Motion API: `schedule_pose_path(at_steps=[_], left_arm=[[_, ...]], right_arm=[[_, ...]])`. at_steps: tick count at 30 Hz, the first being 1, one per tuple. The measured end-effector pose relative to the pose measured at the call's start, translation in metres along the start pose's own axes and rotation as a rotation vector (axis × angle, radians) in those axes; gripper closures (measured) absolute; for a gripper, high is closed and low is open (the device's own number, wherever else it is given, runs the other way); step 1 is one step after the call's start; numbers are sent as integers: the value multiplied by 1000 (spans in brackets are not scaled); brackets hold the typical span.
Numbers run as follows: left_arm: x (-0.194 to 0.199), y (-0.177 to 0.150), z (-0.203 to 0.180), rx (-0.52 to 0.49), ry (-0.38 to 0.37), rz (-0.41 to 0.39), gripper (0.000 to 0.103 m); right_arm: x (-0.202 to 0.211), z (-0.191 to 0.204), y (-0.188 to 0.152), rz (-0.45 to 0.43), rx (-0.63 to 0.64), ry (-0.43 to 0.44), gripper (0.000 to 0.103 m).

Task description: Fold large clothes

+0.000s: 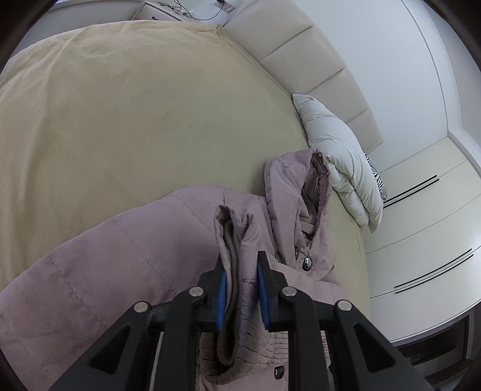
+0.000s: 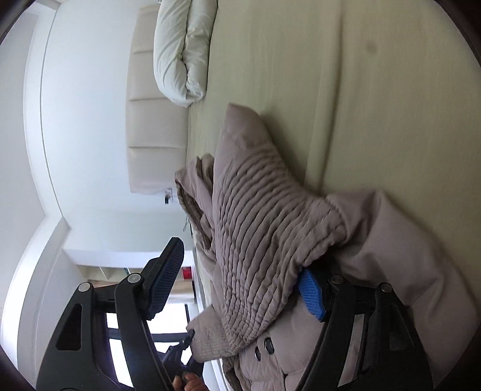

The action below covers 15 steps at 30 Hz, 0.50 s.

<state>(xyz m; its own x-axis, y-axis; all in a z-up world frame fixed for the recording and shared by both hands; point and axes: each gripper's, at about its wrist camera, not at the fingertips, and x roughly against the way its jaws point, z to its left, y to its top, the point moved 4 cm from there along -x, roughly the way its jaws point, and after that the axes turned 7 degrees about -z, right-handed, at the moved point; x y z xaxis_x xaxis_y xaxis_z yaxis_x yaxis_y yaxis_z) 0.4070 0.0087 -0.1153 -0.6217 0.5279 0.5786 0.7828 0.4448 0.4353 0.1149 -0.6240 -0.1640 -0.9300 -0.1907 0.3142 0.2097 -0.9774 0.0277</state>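
Note:
A dusty-pink padded jacket (image 1: 135, 255) lies bunched on the beige bed (image 1: 120, 120), its hood (image 1: 288, 180) standing up near the bed's right side. My left gripper (image 1: 240, 255) is shut on a sleeve end with a brown knit cuff (image 1: 233, 261), and the fabric stands up between the blue pads. In the right wrist view, which is rolled on its side, the jacket (image 2: 390, 240) fills the lower right. My right gripper (image 2: 240, 257) stands open; a ribbed quilted panel (image 2: 264, 225) drapes over one blue pad (image 2: 312, 294), and the other finger (image 2: 168, 276) is off the cloth.
A pale folded duvet or pillow (image 1: 339, 162) leans on the padded headboard (image 1: 300, 54) close to the hood. White wardrobe doors (image 1: 421, 225) stand beyond the bed edge, and a nightstand (image 1: 159, 10) with cables sits at the far corner. A hand (image 2: 189, 382) shows low down.

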Motion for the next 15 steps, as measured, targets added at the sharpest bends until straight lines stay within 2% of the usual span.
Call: schedule_pose_path(at_steps=[2,5,10,13,15], left_arm=[[-8,-7,-2,-11,10,9,83],[-21,-15,-1,-10,21,27,83],[-32,-21,5,-27,56,39,82],[-32,-20,12,-19,51,35,81],[-30,-20,14,-19,52,30,81]], right_arm=[[17,-9,12,-34,-11,3,36],[26,-22,29,-30,-74,40,42],[43,-42,44,-49,-72,61,44],[54,-42,35,-35,-9,-15,42],[82,-41,21,-25,27,-49,41]])
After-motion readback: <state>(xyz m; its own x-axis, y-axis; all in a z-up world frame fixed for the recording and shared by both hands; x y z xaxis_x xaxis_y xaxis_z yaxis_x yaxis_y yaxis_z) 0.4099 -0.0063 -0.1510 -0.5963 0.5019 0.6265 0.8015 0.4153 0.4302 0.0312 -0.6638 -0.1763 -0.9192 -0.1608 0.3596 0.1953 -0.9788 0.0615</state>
